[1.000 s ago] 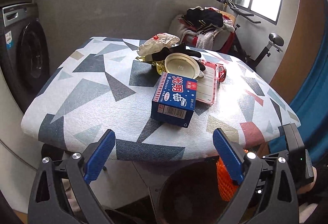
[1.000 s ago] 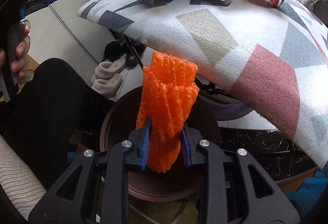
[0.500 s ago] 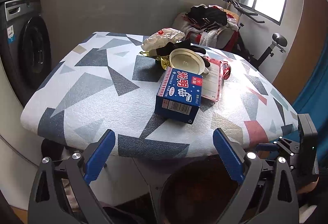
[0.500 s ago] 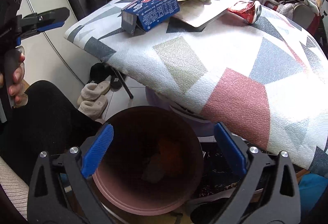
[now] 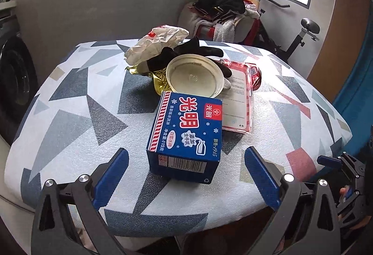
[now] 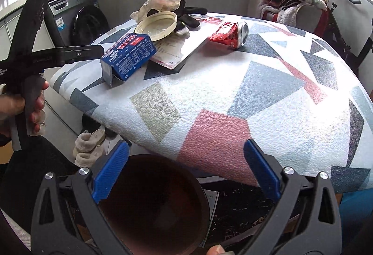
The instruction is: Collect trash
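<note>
Both grippers empty at the tabletop's near edge

Left gripper [image 5: 186, 166] fingers spread, flanking the blue carton [image 5: 186, 136]; right gripper [image 6: 185, 168] fingers spread wide above the dark bin [image 6: 153, 203].

Empty spread right gripper [image 6: 185, 170] above brown bin [image 6: 153, 203].

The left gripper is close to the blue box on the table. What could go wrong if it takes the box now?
The blue box leans on the plastic sheet and touches the round lid, so lifting it may drag both. Its end flap looks open in the right view, so it may crush.
</note>
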The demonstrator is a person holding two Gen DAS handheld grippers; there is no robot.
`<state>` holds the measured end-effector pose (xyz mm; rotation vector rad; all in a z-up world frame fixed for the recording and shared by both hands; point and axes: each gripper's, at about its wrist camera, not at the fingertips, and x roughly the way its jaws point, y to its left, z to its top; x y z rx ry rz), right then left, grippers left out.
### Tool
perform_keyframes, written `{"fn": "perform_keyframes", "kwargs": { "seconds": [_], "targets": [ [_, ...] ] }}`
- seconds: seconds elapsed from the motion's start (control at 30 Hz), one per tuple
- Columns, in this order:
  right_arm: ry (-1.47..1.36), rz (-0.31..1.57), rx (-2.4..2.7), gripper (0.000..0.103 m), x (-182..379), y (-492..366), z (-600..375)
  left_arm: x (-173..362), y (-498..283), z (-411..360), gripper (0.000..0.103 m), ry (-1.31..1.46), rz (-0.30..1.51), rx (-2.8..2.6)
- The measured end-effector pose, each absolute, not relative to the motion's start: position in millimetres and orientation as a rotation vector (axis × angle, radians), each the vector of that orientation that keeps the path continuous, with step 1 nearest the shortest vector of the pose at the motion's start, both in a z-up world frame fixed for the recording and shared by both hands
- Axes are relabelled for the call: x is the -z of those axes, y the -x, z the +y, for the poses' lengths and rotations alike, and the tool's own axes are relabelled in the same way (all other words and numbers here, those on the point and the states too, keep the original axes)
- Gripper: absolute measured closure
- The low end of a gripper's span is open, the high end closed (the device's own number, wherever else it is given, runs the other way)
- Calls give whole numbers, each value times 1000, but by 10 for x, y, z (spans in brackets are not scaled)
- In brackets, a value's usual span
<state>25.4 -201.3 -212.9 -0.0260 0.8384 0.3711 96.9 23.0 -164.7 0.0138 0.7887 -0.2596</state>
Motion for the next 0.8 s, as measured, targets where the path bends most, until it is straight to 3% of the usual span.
{"fn": "perform_keyframes", "kwargs": {
  "seconds": [0.33, 0.4, 0.7, 0.73, 0.8],
  "targets": [
    [-74, 799, -372, 6, 2073, -354, -2263, 1803, -1368, 74, 6, -80, 818, 196],
    [-98, 781, -353, 6, 2039, -403, -2331, 1832, -1389, 88, 23, -74, 831, 203],
    [-191, 735, -287, 6, 1772, -934, -2696, 1680, -1154, 213, 25, -25, 788, 251],
    [-205, 726, -265, 6, 1738, -1043, -2744, 1654, -1128, 227, 25, -18, 781, 253],
    [-244, 719, -252, 22, 1695, -1309, -2817, 1605, -1098, 261, 25, 0, 773, 259]
  ]
}}
